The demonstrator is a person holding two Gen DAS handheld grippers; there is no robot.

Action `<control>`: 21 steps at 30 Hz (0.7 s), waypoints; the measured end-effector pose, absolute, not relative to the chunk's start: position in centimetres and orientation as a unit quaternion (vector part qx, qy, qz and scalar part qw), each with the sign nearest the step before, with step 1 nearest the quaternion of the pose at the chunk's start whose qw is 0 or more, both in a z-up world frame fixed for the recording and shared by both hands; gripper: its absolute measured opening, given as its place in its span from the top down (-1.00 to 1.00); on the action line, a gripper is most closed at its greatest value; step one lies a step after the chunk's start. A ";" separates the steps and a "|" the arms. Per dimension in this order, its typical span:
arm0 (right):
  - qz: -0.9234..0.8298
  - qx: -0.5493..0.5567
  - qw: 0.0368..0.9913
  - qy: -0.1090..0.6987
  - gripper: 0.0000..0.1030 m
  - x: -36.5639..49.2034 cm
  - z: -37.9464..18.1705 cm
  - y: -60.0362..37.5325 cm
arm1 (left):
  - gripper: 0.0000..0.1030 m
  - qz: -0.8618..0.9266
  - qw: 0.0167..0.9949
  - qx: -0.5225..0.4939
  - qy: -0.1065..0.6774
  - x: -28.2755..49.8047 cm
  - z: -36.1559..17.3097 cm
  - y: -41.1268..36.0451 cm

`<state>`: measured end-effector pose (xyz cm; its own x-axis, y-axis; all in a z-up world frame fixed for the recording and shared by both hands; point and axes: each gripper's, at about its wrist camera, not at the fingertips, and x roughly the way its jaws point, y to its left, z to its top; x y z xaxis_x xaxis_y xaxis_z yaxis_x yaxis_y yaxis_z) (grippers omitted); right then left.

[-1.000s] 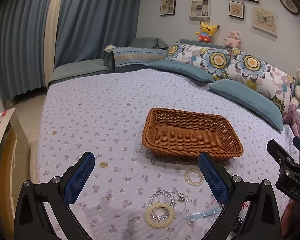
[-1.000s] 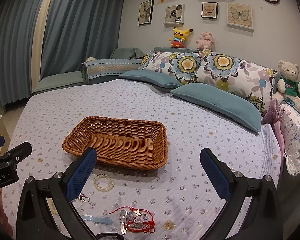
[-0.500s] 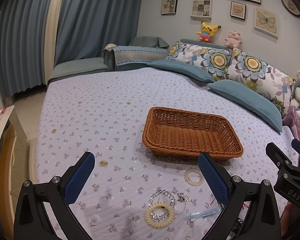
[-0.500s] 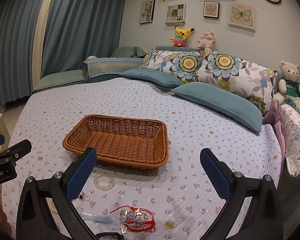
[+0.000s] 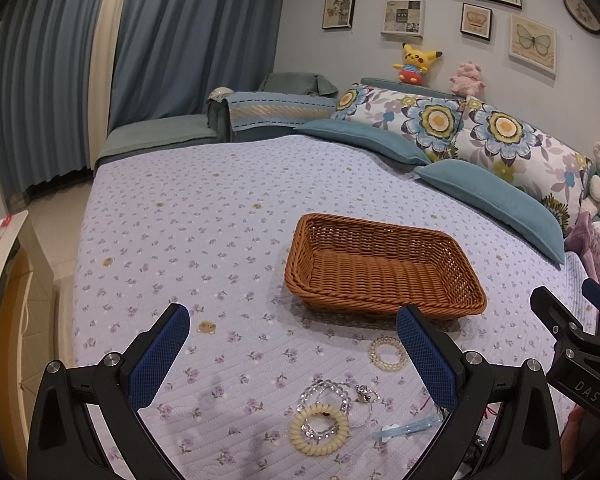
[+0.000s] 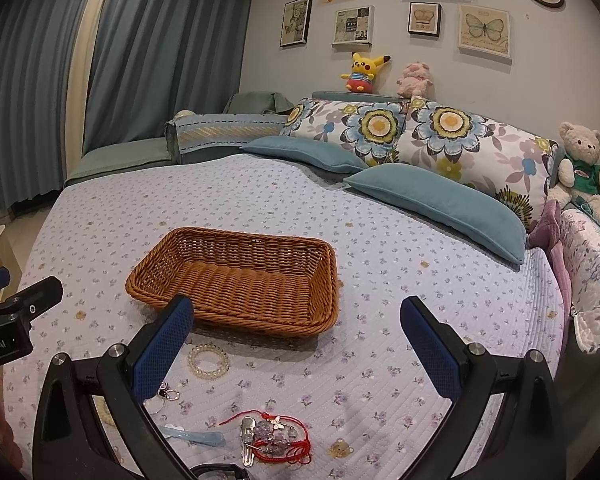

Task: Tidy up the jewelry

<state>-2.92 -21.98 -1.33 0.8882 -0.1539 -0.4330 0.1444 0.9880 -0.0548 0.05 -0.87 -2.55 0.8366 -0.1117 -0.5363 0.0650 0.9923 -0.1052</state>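
In the left wrist view, the left gripper [image 5: 292,352] is hovering with its blue pads spread wide, holding nothing. The basket [image 5: 384,266] is lying on the bed [image 5: 188,216] and is empty. In front of the basket a pearl bracelet [image 5: 387,354] is lying, and nearer than it a coil tie [image 5: 319,428] is resting under a crystal bracelet [image 5: 327,394]. Right of the basket the other gripper is showing the letters "DAS".

In the right wrist view, the right gripper [image 6: 296,346] is also standing wide apart and empty. In front of the basket [image 6: 236,280] a red cord [image 6: 278,434] and a blue clip [image 6: 198,436] are lying. Left of the basket, the left tool is reading "obot.AI".
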 end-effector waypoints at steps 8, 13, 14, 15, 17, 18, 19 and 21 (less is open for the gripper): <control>-0.074 -0.010 0.971 0.227 -1.00 -2.8 -1.6 -22.0 | -1.00 -0.046 0.958 -0.043 0.281 0.0 -2.6 -0.9; -0.074 -0.010 0.971 0.228 -1.00 -2.8 -1.8 -22.0 | -1.00 -0.044 0.959 -0.039 0.278 -0.1 -2.6 -0.9; -0.077 -0.012 0.970 0.229 -1.00 -2.8 -1.9 -22.0 | -1.00 -0.041 0.959 -0.036 0.279 -0.1 -2.6 -0.8; -0.082 -0.013 0.969 0.232 -1.00 -2.9 -2.0 -22.1 | -1.00 -0.037 0.959 -0.032 0.279 -0.1 -2.6 -0.7; -0.083 -0.009 0.966 0.243 -1.00 -3.5 -2.3 -22.3 | -1.00 -0.031 0.960 -0.035 0.277 -0.6 -2.4 0.0; -0.076 -0.002 0.965 0.250 -1.00 -3.9 -2.4 -22.6 | -1.00 -0.031 0.960 -0.038 0.277 -1.0 -2.4 0.3; -0.065 0.008 0.964 0.257 -1.00 -4.7 -2.7 -22.9 | -1.00 -0.033 0.959 -0.044 0.278 -1.6 -2.6 0.8; -0.046 0.022 0.960 0.276 -1.00 -6.4 -3.7 -23.2 | -1.00 -0.038 0.955 -0.052 0.289 -3.1 -3.2 1.8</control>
<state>-6.38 -23.19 -3.69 0.8432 -0.0766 -0.5320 0.1004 0.9948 0.0159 -3.06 1.75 -3.23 0.8298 -0.1037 -0.5483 0.0433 0.9916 -0.1220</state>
